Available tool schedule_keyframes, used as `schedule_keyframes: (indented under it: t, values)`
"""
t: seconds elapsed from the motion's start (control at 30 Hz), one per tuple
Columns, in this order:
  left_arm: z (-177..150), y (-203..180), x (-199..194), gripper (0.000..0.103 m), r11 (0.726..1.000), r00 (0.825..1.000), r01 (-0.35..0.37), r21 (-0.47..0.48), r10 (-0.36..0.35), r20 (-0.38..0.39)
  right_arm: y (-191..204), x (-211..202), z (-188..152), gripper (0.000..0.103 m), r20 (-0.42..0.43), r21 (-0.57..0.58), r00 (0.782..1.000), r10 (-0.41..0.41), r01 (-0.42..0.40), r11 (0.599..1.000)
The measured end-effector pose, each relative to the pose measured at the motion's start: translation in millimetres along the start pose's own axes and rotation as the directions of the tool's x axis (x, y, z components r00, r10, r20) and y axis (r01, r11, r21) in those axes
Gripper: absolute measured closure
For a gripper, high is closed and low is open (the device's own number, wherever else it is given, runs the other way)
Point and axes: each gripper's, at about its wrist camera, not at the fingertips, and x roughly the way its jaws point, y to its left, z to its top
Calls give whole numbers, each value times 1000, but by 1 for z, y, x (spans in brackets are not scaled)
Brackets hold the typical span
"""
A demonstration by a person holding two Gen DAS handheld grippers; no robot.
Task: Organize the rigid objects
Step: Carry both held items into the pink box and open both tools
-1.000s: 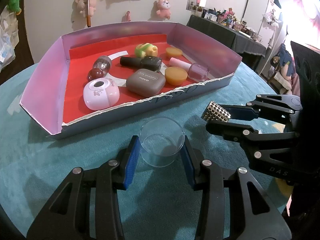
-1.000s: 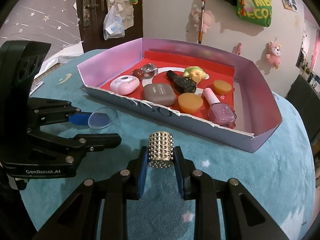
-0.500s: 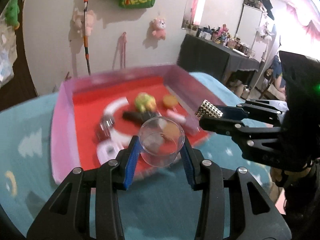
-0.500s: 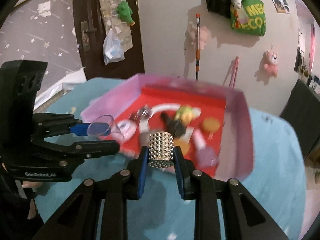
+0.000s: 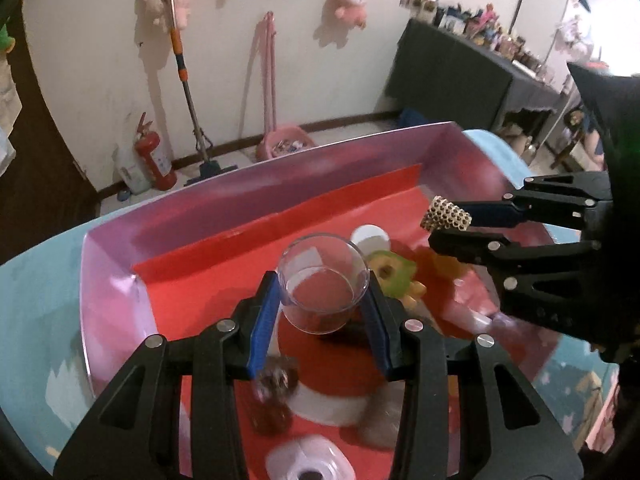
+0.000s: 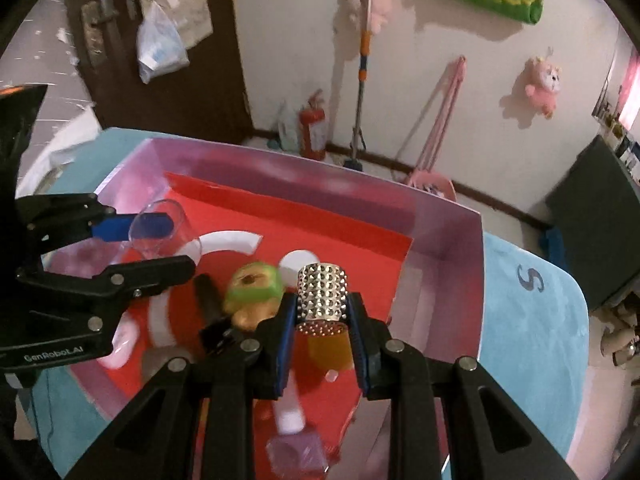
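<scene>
**Both grippers hold their pieces above the red-floored box**

The left gripper (image 5: 323,304) has its blue-padded fingers (image 5: 264,320) clenched on a clear cup (image 5: 323,282), one pad on each side of its wall. The cup is a short, smooth, see-through cylinder with its open mouth tilted up toward the camera, held in the air over the box (image 5: 224,216), above the middle of its red floor. In the right wrist view the same cup (image 6: 160,232) hangs near the box's left wall.

The right gripper (image 6: 321,334) grips a studded cylinder (image 6: 322,294) between its own blue pads. That piece is metallic, silver to gold, covered in rows of small round bumps, and stands upright in the grasp over the right half of the box. From the left wrist view it (image 5: 447,216) sits at the tip of the right gripper (image 5: 448,226), to the right of the cup and apart from it.

The box is shallow cardboard with glossy lilac walls and a red floor bearing white curved marks. Lying in the box under the grippers are a green and yellow toy (image 6: 252,292), an amber disc (image 6: 330,346), a black bottle (image 6: 210,306) and a pink nail polish bottle (image 6: 294,446), several smeared by blur. The box rests on a table with a fuzzy teal cloth (image 6: 528,344).
</scene>
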Motion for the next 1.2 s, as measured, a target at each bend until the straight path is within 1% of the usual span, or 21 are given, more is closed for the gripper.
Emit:
schedule_keyframes:
  t: [0.1,0.2,0.37,0.47,0.57,0.8,0.97,1.2]
  values:
    - [6,-3,13,64,1000,999,-24,20,24,-29,-3,16,11,76,-55,0,998,10,-10,1000]
    - [8,-6,22,64,999,998,-23,26,24,-53,-6,27,18,76,-82,6,997,-6,6,1000]
    - [13,-5,34,64,999,996,-43,22,45,-80,-7,40,20,76,-132,1,991,-23,23,1000]
    - [14,-2,39,64,998,994,-58,20,60,-90,-7,45,20,76,-142,-5,989,-32,32,999]
    - [14,1,43,64,998,993,-58,7,59,-102,-6,48,22,76,-151,-15,987,-48,46,999]
    - [10,-2,48,64,998,991,-65,16,66,-114,-3,55,22,74,-169,-30,984,-63,58,998]
    - [12,-2,50,64,998,991,-63,18,65,-114,-2,54,22,68,-169,-32,984,-64,59,998]
    - [14,2,49,63,999,992,-50,10,51,-114,-3,54,22,67,-171,-30,983,-59,54,998]
